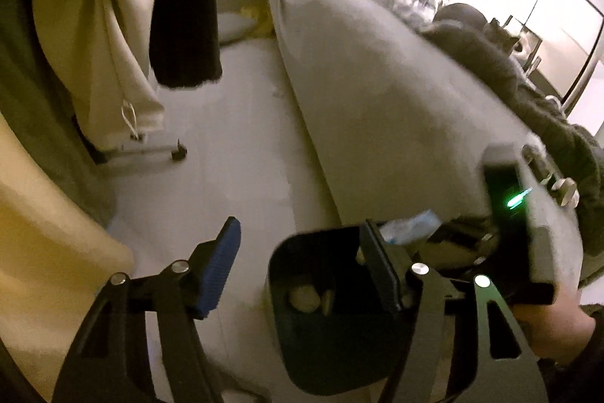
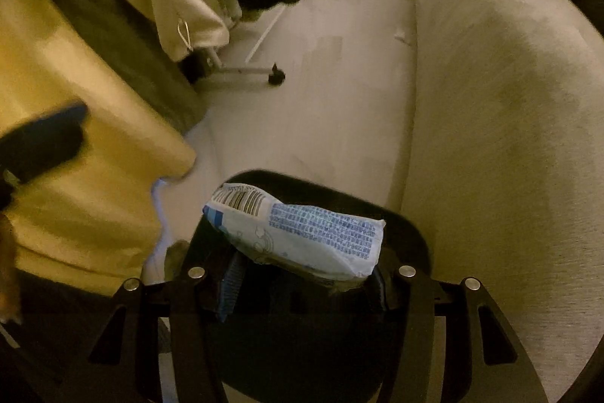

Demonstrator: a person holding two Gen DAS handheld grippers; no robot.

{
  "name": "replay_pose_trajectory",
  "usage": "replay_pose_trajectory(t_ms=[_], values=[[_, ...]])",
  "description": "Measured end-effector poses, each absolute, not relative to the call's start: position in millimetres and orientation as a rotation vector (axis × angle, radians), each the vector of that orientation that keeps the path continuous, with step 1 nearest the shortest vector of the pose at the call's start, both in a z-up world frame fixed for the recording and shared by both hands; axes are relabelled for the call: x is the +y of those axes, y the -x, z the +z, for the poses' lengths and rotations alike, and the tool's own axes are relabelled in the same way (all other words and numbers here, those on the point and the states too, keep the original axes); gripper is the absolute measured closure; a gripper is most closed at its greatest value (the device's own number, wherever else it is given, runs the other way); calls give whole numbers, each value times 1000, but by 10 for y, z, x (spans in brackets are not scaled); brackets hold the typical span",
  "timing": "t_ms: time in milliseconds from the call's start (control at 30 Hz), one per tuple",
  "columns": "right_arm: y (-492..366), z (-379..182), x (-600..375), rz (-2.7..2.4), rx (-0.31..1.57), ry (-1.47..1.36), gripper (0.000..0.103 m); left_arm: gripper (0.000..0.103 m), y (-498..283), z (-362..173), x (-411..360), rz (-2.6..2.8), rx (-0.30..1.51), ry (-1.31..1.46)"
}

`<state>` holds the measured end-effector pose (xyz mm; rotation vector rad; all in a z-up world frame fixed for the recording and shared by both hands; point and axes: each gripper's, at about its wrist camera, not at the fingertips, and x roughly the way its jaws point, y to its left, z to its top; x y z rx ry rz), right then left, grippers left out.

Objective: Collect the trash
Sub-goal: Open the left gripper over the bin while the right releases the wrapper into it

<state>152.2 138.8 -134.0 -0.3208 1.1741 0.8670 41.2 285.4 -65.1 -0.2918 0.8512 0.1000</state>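
Right tool grips a white-and-blue printed plastic wrapper, long axis 10-to-4 o'clock, barcode end toward 10, over the black plastic bin; left tool gapes, empty.

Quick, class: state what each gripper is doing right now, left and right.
Left gripper: open, empty, at the black bin.
Right gripper: shut on the white-and-blue wrapper, above the bin.

- Left gripper: jaws spread wide, blue-padded fingers well apart, nothing between them.
- Right gripper: jaws partly closed, clamping a packet.
- Right hand: wrapped around the right gripper's handle.
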Motion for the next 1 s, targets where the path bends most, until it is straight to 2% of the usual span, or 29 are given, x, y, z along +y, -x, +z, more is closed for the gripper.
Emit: replay_pose_trajectory(t_ms=[233,500,700,1000], values=[[-1431,-1600,1459,853,1252,389,46,44,-327,-345,2882,78,713,277],[-1332,-1808,1477,844,1335,455,42,48,-272,-39,2736,25,599,231],[-1328,-1727,1468,851,1329,452,29,48,-261,91,2683,1,549,228],[-1346,-1323,1316,898,1229,374,29,48,-357,145,2512,-1,541,200]])
